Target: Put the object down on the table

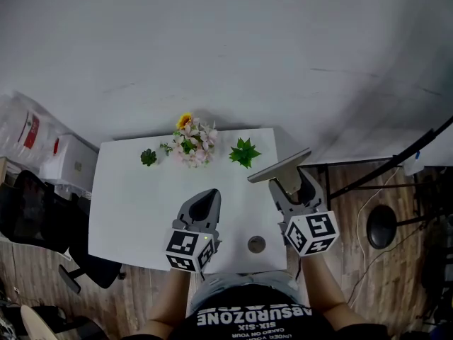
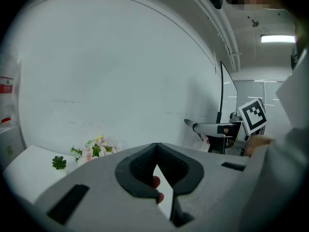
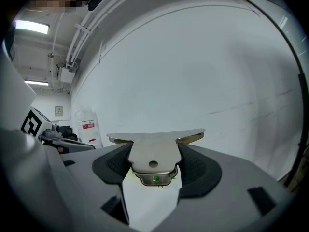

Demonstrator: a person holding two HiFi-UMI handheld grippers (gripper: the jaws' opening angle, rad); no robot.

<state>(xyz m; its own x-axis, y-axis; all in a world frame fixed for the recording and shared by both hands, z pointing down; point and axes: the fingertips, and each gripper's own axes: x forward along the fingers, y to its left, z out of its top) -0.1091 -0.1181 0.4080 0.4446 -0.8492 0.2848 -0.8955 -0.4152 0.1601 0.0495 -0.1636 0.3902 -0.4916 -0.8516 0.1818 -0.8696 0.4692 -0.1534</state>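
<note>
My right gripper (image 1: 290, 183) is shut on a flat metal tool with a wide blade (image 1: 278, 167), held in the air over the right edge of the white table (image 1: 134, 197). In the right gripper view the tool's handle (image 3: 154, 154) is clamped between the dark pads (image 3: 115, 164), and its blade spreads crosswise beyond the tips. My left gripper (image 1: 207, 197) hovers over the table's front middle. Its fingertips meet and nothing is between them (image 2: 155, 147). The tool and right gripper (image 2: 212, 128) also show at the right of the left gripper view.
A bunch of pink and yellow flowers (image 1: 192, 142) stands at the table's back edge, between a bright green plant (image 1: 244, 152) and a small dark one (image 1: 148, 157). A small round disc (image 1: 256, 244) lies near the front edge. A black chair (image 1: 28, 214) is left, black stands (image 1: 382, 225) right.
</note>
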